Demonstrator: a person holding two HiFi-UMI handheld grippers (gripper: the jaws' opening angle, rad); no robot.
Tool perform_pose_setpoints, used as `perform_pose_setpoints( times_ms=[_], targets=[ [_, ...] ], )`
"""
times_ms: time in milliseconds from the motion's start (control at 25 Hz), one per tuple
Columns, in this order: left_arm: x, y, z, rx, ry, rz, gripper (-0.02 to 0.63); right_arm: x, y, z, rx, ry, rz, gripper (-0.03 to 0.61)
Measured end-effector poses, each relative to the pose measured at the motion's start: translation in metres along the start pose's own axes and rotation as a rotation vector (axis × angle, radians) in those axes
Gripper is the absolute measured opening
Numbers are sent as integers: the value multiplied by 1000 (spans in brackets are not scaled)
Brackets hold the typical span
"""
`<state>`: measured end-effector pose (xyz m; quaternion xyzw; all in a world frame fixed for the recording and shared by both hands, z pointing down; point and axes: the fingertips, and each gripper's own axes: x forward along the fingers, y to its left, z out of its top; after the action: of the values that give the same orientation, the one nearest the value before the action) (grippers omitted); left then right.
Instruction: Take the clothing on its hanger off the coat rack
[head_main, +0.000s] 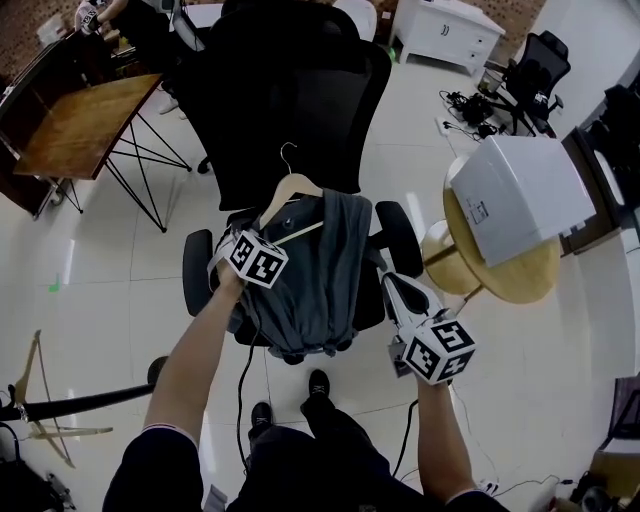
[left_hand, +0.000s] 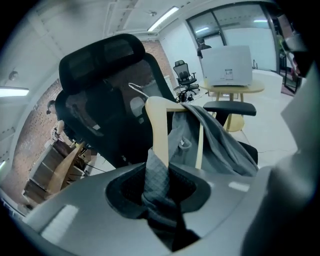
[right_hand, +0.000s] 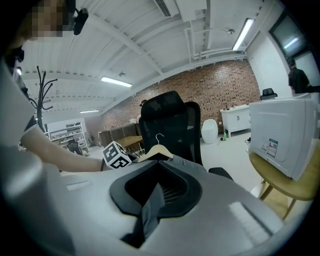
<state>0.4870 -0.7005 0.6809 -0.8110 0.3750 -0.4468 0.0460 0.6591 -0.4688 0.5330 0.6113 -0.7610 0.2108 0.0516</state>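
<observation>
The clothing (head_main: 322, 270) is soft, dark grey fabric. It drapes in folds over a pale wooden hanger (head_main: 292, 190) with a thin wire hook, held above the seat of a black, mesh-backed office chair (head_main: 290, 90). The left tool (left_hand: 159, 172) is clenched narrowly on the hanger's shoulder and the cloth wrapped over it. The right tool (right_hand: 150, 200) pinches a fold of grey cloth, probably the garment's other edge, though the tool's own body hides where that fold leads. The hem blends into the dark seat.
</observation>
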Motion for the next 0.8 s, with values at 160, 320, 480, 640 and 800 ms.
perform_pose_setpoints(
  times_ms=[160, 320, 480, 640, 800],
  targets=[
    [20, -8, -13, -31, 34, -8, 106, 3, -12, -12, 14, 28, -5, 2],
    [34, -14, -27, -45, 73, -8, 109, 4, -22, -21, 26, 51, -15, 2],
    [51, -28, -49, -72, 121, -31, 114, 5, -27, -29, 33, 72, -12, 2],
    [71, -47, -74, -193, 138, -75, 260, 7, -28, -37, 34, 93, -1, 2],
    [68, -63, -94, -220, 162, -80, 275, 10, -28, -43, 36, 107, 15, 2]
  ],
)
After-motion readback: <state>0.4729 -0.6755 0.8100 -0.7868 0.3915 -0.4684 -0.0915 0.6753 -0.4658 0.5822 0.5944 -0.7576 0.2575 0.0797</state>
